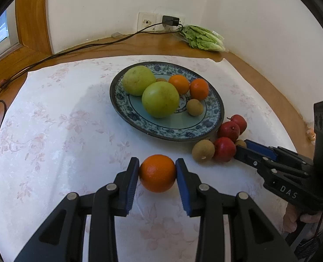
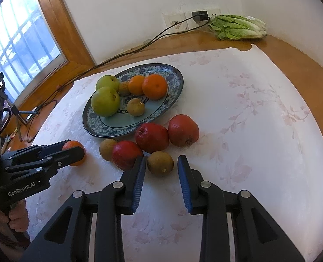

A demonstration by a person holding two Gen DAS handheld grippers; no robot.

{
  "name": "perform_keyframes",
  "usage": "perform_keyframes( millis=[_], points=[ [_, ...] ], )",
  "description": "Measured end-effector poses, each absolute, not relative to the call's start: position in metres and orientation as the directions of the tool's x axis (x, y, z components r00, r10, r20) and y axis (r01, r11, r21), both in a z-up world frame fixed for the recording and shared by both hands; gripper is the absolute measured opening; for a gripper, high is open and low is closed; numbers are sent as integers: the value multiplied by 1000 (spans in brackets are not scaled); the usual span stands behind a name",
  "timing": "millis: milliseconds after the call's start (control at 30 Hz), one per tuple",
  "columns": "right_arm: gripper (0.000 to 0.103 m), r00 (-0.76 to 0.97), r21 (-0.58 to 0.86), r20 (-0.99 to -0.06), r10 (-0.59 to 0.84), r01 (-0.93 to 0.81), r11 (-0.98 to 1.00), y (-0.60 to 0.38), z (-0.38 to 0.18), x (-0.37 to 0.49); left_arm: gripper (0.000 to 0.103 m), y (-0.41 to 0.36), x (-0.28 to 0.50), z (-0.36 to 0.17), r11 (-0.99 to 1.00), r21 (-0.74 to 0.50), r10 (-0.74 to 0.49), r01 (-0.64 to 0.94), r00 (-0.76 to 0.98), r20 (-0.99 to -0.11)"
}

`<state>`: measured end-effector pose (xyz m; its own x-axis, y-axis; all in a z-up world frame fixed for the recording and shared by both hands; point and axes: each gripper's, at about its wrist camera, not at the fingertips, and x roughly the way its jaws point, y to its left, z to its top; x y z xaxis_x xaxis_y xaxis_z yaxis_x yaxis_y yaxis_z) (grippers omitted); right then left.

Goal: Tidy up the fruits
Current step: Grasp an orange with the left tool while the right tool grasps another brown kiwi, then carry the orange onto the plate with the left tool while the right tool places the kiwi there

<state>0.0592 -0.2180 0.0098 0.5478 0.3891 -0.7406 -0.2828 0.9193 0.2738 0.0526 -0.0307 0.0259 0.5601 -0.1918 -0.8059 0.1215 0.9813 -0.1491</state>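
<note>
Left wrist: left fingers (image 1: 131, 181) clamp orange (image 1: 157, 173), right fingers (image 2: 139, 174) gape around kiwi (image 2: 160, 163), plate (image 1: 168, 134) fruit-laden.

Both wrist views look steeply down, close, sharing the plate (image 1: 216, 100).

Glossy glazed plate (image 1: 218, 111) on matt floral cloth (image 1: 63, 120) over polished wood table (image 1: 259, 69).
</note>
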Motion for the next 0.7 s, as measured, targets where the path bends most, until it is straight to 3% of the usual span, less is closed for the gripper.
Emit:
perform_keyframes(
  millis=[167,300,700],
  points=[
    [32,560,258,-737,379,-284,923,-216,9,58,36,-31,52,25,981,-152,-195,123,564,-803],
    [26,566,253,-739,366,-270,929,-218,8,58,36,-32,53,23,981,-148,-193,126,557,-808],
    [26,556,291,-733,391,-263,920,-221,8,56,36,-31,52,24,978,-165,-208,127,550,-809]
  ],
)
